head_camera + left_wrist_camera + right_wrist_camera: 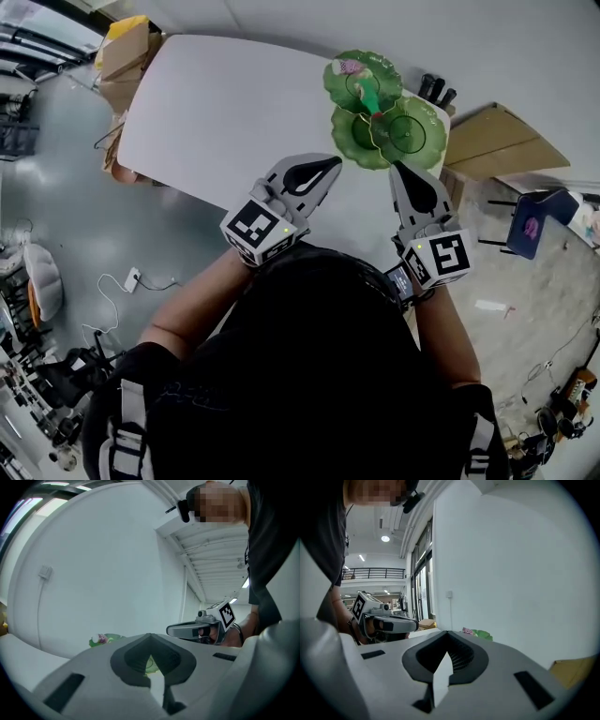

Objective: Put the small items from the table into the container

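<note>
A green three-lobed dish with a green centre handle stands at the far right corner of the white table. A small pink item lies in its far lobe. My left gripper hovers over the table's near edge, shut with nothing in it. Beside it, my right gripper is shut too, its tip just short of the dish. In the left gripper view the dish shows beyond the left gripper, with the right gripper alongside. The right gripper view shows the right gripper, the dish and the left gripper.
Several dark upright items stand just behind the dish. Cardboard boxes sit off the table's far left end, and another box lies to the right. A blue chair stands on the floor at the right.
</note>
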`<state>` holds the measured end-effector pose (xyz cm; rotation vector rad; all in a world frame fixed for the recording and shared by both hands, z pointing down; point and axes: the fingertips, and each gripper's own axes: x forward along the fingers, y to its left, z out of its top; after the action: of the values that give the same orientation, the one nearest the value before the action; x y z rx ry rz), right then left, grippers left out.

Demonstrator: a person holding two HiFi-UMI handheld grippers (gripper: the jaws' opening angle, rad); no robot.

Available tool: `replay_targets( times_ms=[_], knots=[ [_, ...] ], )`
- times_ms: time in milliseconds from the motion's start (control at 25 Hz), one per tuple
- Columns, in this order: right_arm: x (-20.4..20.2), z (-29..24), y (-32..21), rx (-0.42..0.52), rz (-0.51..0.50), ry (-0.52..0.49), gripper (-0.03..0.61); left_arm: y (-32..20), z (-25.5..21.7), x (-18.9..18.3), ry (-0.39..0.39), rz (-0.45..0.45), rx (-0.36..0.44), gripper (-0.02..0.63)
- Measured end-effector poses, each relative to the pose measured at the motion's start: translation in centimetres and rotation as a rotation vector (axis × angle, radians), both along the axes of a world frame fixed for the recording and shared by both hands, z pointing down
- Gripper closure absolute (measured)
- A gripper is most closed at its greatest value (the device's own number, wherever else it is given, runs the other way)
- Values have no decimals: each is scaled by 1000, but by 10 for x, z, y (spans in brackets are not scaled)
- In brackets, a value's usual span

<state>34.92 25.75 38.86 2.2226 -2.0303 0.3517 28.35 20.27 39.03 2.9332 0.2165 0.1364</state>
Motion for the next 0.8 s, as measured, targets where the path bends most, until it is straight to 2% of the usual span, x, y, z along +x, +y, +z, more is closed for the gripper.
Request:
replay_targets(
  times_ms=[520, 800],
  knots=[
    [0, -11, 16, 22, 29, 1, 563, 11, -8, -2, -11, -3, 21, 609],
    [-31, -21, 27, 45, 102, 15, 563, 21, -16, -26, 10, 81, 18, 609]
  ],
)
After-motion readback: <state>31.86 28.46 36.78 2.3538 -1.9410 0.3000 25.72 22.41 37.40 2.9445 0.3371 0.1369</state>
